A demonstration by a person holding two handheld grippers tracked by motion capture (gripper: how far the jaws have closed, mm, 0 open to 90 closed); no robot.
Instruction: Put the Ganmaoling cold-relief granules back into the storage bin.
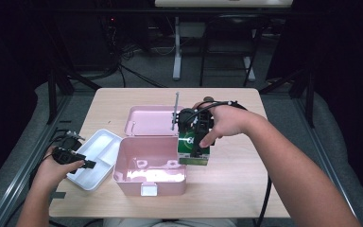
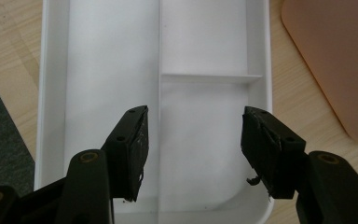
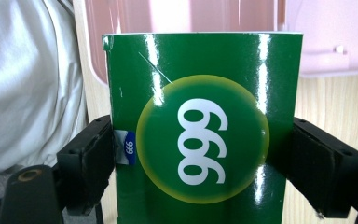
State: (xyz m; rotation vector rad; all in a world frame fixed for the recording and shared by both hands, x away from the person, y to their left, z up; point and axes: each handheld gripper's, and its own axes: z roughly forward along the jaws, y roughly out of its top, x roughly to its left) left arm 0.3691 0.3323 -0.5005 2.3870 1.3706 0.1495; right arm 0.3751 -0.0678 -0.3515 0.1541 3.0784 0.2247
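Observation:
My right gripper (image 1: 196,142) is shut on a green box (image 1: 193,150) printed with "999" (image 3: 203,144), holding it just off the right side of the open pink case (image 1: 150,165). Both jaws press the green box's two sides in the right gripper view. My left gripper (image 1: 86,163) hangs open over the white divided tray (image 1: 94,158), left of the pink case. In the left gripper view its black fingers (image 2: 133,149) stand apart over the white tray (image 2: 261,70) with nothing between them.
The pink case's lid (image 1: 150,120) lies flat behind it. A grey rod (image 1: 175,109) stands upright by the lid. The wooden table (image 1: 246,184) has bare room at the right. Pink case edge (image 2: 335,60) lies right of the tray.

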